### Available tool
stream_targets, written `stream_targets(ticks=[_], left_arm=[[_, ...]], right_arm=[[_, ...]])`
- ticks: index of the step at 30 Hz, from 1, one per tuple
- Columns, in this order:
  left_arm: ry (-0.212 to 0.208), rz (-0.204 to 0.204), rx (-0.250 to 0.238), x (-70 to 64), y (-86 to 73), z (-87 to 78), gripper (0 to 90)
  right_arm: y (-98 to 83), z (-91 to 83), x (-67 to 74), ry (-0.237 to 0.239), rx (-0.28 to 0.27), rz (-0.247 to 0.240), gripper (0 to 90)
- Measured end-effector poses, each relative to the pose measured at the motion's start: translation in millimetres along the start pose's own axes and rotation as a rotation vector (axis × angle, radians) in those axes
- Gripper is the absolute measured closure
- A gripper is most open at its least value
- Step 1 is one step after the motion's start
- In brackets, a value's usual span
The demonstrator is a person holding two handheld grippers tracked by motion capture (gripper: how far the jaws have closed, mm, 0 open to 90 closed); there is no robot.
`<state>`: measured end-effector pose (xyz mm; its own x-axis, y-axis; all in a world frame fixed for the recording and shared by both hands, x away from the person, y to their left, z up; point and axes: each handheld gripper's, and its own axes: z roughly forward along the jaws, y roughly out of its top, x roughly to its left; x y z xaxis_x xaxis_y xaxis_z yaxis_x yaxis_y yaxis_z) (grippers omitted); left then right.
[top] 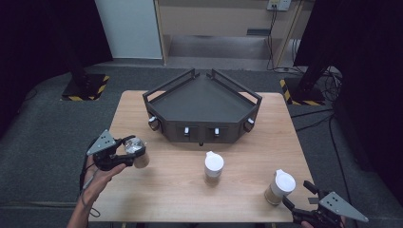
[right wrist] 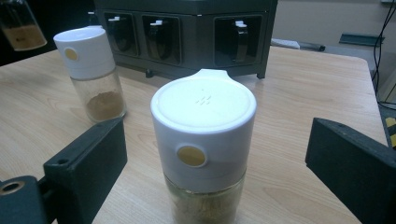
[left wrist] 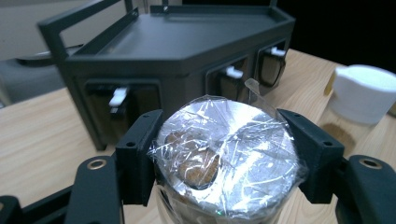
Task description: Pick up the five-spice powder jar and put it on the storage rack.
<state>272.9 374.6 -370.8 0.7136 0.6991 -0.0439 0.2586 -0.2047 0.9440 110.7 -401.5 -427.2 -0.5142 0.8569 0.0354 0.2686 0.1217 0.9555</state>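
You have three glass spice jars before the dark grey corner rack (top: 202, 102): your left gripper (top: 124, 153) clamps the film-covered one (top: 137, 152); your right gripper (top: 297, 199) gapes around one white-lidded jar (top: 279, 186).

Foil-wrapped jar (left wrist: 224, 158) bottom cut off; right gripper (top: 304, 199) partly off-frame.

The left gripper (top: 127, 153) is at the left of the high view, raised off the table (top: 166, 190), its grey plate tilted and its jaws pointing to the right. The jaws are clamped on a foil-sealed jar (top: 136, 152), one black pad against each side. The left hand (top: 97, 176) grips it from below, forearm coming in from the bottom edge. The right gripper (top: 295, 195) sits low at the bottom right, its jaws spread wide on either side of a white-capped jar (top: 279, 187) without touching it.
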Motion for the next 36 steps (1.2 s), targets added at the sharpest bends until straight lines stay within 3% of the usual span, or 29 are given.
stream_targets(ticks=[10, 14, 27, 36], left_arm=[[-0.047, 0.03, 0.008, -2.6, 50.5, 27.4, 33.3], [-0.048, 0.042, 0.012, -2.8, 69.7, 36.5, 33.3], [0.026, 0.041, 0.019, -6.7, 128.6, 67.2, 33.3], [0.057, 0.013, 0.005, 2.4, 144.5, 96.3, 33.2]], right_arm=[[-0.3, -0.6, -0.6, 0.003, -0.001, 0.003, 5.4], [-0.5, -0.2, -1.4, 0.007, -0.001, 0.004, 5.4], [-1.3, 0.0, -2.7, 0.013, -0.004, 0.006, 5.6], [-1.7, -0.4, -3.8, 0.016, -0.004, 0.01, 5.6]])
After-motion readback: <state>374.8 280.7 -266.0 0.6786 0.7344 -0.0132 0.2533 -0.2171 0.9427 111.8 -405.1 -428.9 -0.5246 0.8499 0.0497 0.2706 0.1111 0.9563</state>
